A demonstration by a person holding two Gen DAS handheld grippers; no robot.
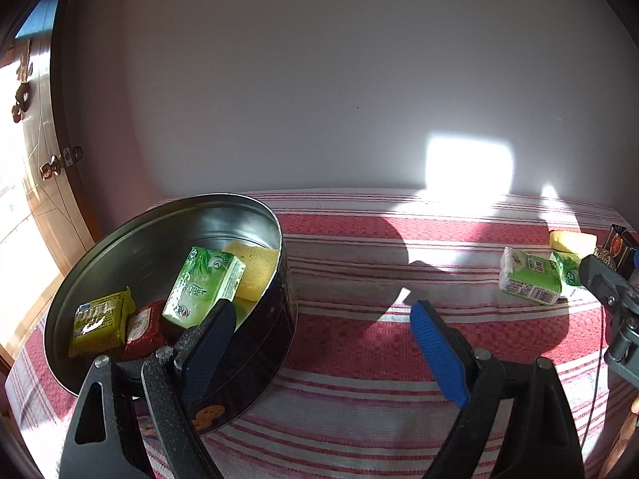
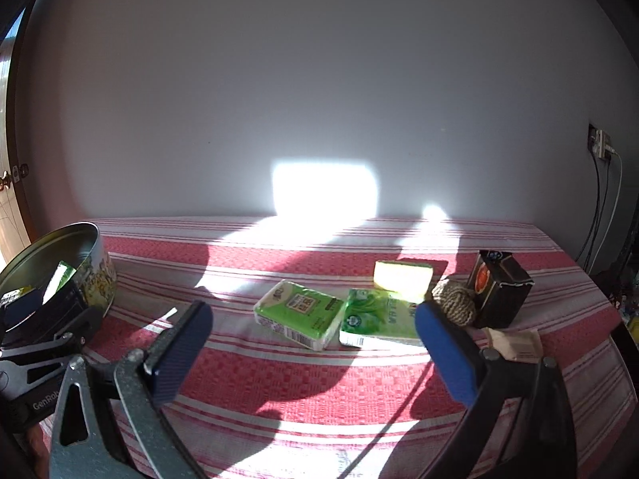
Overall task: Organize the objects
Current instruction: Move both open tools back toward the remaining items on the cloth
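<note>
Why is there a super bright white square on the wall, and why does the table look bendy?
Right wrist view: sunlight hits the wall and washes out white, with dark shadows across the striped cloth. Left wrist view: the same glare patch; the fisheye lens curves the cloth edge and door.

Left gripper (image 1: 321,315): black textured linkage arms with triangular cut-outs, joined by silver round-head pivot screws; two ribbed blue pads (image 1: 437,353), one sunlit, one shaded. Right gripper (image 2: 311,325): same build, grey-black arms, silver pivot screws, ribbed blue pads (image 2: 447,353). In the right wrist view, the left unit's body carries white lettering, "GenRob" legible, the remainder cut off.
</note>
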